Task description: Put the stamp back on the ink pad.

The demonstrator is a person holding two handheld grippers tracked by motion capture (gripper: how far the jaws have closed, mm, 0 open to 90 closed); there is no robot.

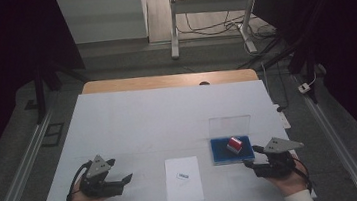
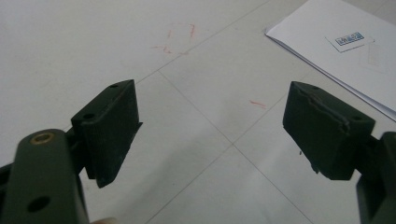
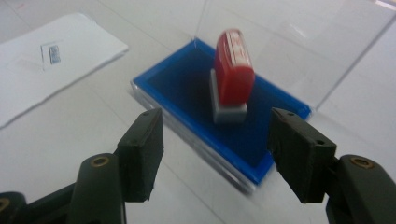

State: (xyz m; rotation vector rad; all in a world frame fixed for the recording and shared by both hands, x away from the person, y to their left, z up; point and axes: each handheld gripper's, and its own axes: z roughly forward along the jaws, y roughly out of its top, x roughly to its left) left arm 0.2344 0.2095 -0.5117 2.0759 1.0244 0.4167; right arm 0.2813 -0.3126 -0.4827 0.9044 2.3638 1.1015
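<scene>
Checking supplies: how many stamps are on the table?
1: a red stamp standing on the blue ink pad, just ahead of the right gripper.

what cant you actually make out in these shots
- Print on the small label on the paper: too small in the high view, blurred in the right gripper view.
- Lettering on the red stamp: blurred in the right gripper view.
- Stamp's underside: hidden against the blue ink pad.
</scene>
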